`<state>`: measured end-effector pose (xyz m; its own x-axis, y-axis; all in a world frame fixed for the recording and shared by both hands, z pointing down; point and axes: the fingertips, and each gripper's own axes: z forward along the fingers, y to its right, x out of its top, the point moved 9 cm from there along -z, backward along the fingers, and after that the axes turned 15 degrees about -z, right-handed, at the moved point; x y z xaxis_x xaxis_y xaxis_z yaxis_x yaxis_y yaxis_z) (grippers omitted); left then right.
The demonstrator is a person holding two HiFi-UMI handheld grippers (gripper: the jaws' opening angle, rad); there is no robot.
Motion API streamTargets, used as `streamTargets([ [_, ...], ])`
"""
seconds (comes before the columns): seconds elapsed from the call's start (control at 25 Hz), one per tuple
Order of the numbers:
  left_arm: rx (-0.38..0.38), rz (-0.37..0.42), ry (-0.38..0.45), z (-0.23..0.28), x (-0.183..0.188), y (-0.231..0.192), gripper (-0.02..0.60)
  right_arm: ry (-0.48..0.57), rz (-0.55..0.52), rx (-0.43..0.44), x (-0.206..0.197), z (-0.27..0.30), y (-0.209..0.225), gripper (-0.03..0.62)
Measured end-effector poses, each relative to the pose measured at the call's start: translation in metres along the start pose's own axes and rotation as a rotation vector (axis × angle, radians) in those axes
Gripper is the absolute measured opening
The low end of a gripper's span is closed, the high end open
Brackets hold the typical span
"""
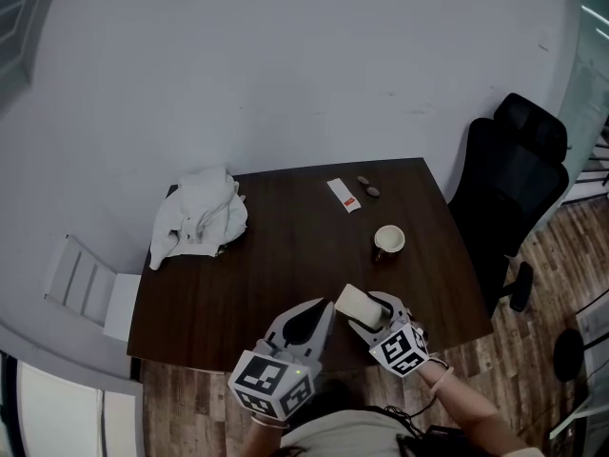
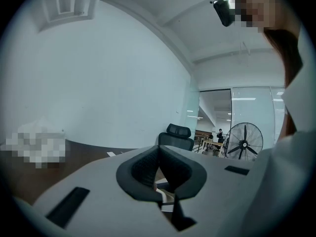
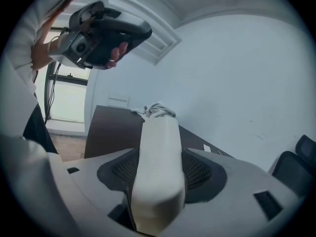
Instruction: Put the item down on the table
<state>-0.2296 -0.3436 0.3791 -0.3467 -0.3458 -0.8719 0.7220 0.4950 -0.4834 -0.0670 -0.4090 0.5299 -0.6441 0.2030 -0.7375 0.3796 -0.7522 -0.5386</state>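
Note:
A cream-white oblong item (image 1: 354, 303) is clamped between the black pads of my right gripper (image 1: 367, 312). It sits over the front right part of the dark brown table (image 1: 285, 284). In the right gripper view the item (image 3: 158, 162) stands upright between the jaws and sticks out past them toward the table's far end. My left gripper (image 1: 306, 324) is just to the left, near the table's front edge. Its jaws are shut with nothing between them (image 2: 160, 174).
A crumpled white cloth (image 1: 202, 215) lies at the table's back left. A white packet (image 1: 344, 195), two small brown things (image 1: 368, 186) and a cup (image 1: 388, 241) sit at the back right. A black office chair (image 1: 509, 188) stands to the right of the table.

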Motion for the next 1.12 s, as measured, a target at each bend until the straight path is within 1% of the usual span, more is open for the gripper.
streamTargets([
  [0.36,0.02,0.013,-0.01,0.0,-0.001,-0.003,0.017,-0.085,-0.039,0.11,-0.035,0.037,-0.016,0.281],
  [0.48,0.028,0.007,-0.007,-0.002,0.0,-0.006,0.018,-0.116,-0.041,0.143,-0.047,0.047,-0.021,0.279],
  [0.64,0.056,-0.008,-0.013,-0.002,-0.001,-0.011,0.017,-0.157,-0.053,0.182,-0.06,0.059,-0.025,0.281],
  [0.76,0.063,-0.017,-0.003,-0.004,0.0,-0.011,0.018,-0.186,-0.076,0.205,-0.069,0.067,-0.027,0.279],
  [1.12,0.107,-0.026,0.001,-0.012,0.003,-0.026,0.017,-0.25,-0.084,0.248,-0.084,0.087,-0.027,0.278],
])
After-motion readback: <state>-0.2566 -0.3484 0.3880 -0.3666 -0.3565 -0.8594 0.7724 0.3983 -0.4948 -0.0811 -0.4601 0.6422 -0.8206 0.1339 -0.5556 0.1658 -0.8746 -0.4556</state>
